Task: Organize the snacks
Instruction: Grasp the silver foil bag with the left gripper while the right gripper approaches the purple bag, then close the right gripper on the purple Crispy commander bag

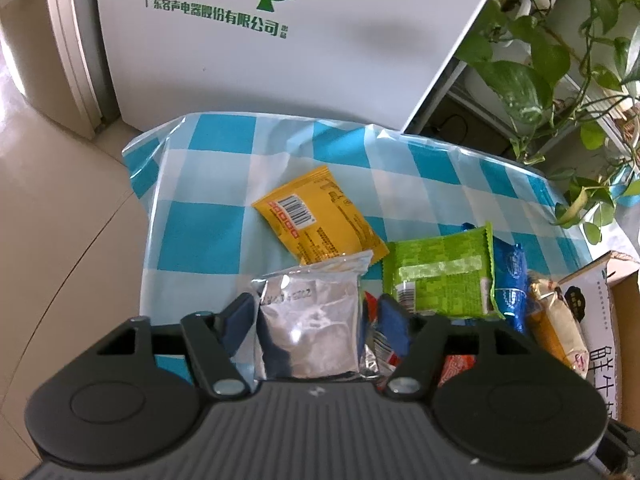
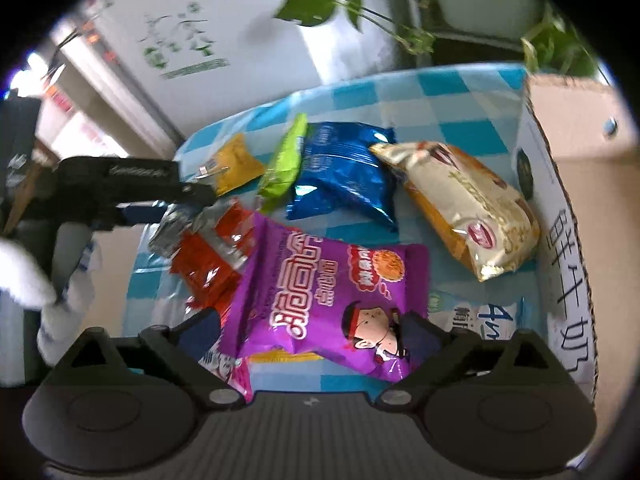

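Observation:
My left gripper points down at a silver foil packet that stands between its blue pads. A gap shows on the packet's right side, so the jaws are open. The right wrist view shows the left gripper over the silver packet and red packets. My right gripper is open wide around the lower end of a purple snack bag that lies on the checked cloth. Further back lie a yellow packet, a green packet, a blue bag and a cream-gold bag.
A cardboard box with printed sides stands at the right edge of the blue-white checked tablecloth. A white appliance rises behind the table, and a leafy plant hangs at the back right. A pink packet lies by my right gripper's left finger.

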Demonstrator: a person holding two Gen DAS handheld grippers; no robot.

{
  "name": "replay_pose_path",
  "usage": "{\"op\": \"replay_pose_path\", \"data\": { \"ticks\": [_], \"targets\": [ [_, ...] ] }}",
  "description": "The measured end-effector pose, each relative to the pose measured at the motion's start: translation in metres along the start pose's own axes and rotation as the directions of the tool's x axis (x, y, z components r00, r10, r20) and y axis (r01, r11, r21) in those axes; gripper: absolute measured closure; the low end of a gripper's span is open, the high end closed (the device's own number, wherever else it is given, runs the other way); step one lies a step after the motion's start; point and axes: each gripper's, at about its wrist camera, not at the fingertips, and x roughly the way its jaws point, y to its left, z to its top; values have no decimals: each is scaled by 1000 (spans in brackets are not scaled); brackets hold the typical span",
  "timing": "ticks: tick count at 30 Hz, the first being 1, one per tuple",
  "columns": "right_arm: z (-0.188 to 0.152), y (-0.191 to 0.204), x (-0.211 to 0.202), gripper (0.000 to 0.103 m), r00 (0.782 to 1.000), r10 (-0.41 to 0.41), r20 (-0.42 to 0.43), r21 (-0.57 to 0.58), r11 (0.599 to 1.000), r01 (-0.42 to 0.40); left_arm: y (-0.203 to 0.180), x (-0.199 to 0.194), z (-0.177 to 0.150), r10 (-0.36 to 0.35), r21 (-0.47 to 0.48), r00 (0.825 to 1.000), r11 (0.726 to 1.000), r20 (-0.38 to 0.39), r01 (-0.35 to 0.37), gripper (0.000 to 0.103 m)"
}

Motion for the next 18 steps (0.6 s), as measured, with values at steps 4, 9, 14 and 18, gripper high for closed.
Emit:
{"op": "replay_pose_path", "data": {
  "ticks": [4,9,14,18],
  "targets": [
    [2,-10,11,2,1000,6,-19,95,996,-4,1,4,1,-4,-11,1000,1000,-11,4,28],
    [4,-12,21,12,999,-14,-34,131,991,19,4,11,0,-10,-45,1000,999,-29,8,34],
    [1,-9,18,22,999,-21,-27,108,994,23,5,7,-3,-13,-43,1000,999,-17,12,43],
    [1,-10,12,26,1000,-7,-6,91,996,8,5,0,-4,-22,-46,1000,999,9,22,43]
  ]
}}
